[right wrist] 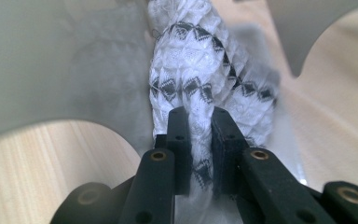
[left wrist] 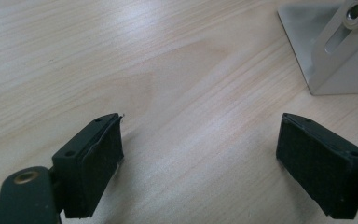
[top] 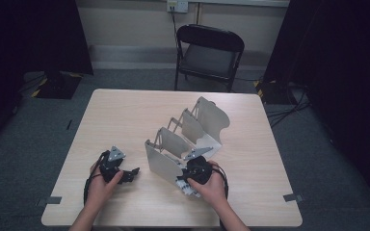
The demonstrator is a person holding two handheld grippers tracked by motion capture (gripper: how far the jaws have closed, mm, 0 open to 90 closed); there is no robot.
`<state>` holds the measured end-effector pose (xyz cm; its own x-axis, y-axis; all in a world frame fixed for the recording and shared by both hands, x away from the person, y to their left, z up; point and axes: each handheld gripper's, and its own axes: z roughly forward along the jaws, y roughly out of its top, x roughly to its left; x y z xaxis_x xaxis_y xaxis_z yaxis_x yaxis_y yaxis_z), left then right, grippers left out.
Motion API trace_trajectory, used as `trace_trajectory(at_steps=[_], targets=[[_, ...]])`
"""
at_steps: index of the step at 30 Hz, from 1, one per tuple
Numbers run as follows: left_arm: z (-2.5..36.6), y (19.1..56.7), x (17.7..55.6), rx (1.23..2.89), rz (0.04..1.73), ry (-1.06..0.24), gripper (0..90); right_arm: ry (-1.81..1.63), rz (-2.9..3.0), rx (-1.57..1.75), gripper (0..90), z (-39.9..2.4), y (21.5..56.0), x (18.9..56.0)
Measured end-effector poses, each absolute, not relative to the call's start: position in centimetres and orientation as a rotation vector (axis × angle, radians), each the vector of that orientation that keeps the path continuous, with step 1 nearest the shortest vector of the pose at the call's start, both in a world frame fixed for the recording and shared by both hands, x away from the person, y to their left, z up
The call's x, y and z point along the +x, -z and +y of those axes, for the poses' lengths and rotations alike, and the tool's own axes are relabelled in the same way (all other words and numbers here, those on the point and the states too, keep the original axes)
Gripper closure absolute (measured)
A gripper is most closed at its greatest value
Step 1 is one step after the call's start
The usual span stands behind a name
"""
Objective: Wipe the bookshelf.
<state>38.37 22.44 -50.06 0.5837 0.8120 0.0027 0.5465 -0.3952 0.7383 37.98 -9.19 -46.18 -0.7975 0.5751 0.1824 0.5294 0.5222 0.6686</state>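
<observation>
A: Where is the patterned cloth (right wrist: 200, 88)?

B: Pinched in the right claw (right wrist: 200, 154), long axis toward 12 o'clock, between the rack (top: 185, 139) dividers.

A: The left claw (left wrist: 200, 158)?

B: Spread, at 9 o'clock on the tabletop (top: 125, 115).

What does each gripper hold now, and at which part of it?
The right gripper is shut on a white cloth with black diamond pattern, pinching a bunched fold at its near end, between the rack's plates. The left gripper is open, holding nothing.
</observation>
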Motion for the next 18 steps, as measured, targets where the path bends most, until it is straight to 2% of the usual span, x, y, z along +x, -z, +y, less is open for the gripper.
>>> trace_trajectory(at_steps=[13, 18], targets=[[22.4, 50.1, 38.4, 2.101, 1.076, -0.478, 14.1, -1.314, 2.53, 0.787, 80.8, -8.4, 37.2, 37.8], [22.4, 50.1, 38.4, 2.101, 1.075, -0.478, 14.1, -1.346, 2.491, 0.739, 81.0, -7.7, 35.7, 38.3]])
